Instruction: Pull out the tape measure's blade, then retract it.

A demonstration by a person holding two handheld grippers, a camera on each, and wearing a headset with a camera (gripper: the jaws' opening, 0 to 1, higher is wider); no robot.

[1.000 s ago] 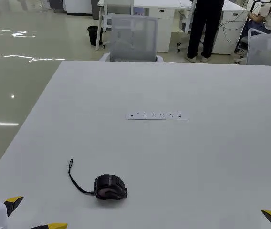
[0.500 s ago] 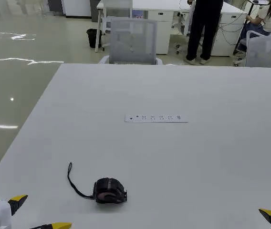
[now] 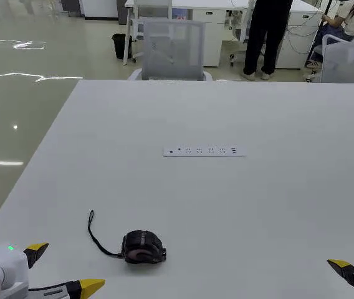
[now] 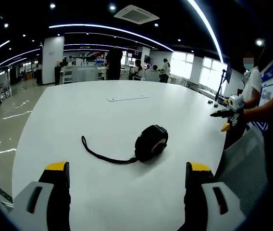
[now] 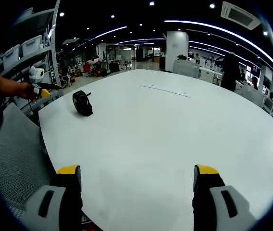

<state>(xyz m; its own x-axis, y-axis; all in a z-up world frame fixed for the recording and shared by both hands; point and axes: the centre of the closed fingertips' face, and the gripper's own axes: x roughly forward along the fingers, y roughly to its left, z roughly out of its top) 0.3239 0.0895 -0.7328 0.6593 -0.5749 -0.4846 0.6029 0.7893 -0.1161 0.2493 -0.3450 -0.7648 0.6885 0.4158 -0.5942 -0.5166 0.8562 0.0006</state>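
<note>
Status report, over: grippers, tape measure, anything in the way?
Left gripper open, right gripper open, both empty. Tape measure on table before left gripper, blade in. Nothing in the way.

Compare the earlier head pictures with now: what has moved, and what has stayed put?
The left hand-held gripper has edged forward over the table toward the tape measure; the right hand-held gripper has crept in slightly. Both open, nothing grasped. The tape measure and its strap lie as before.
</note>
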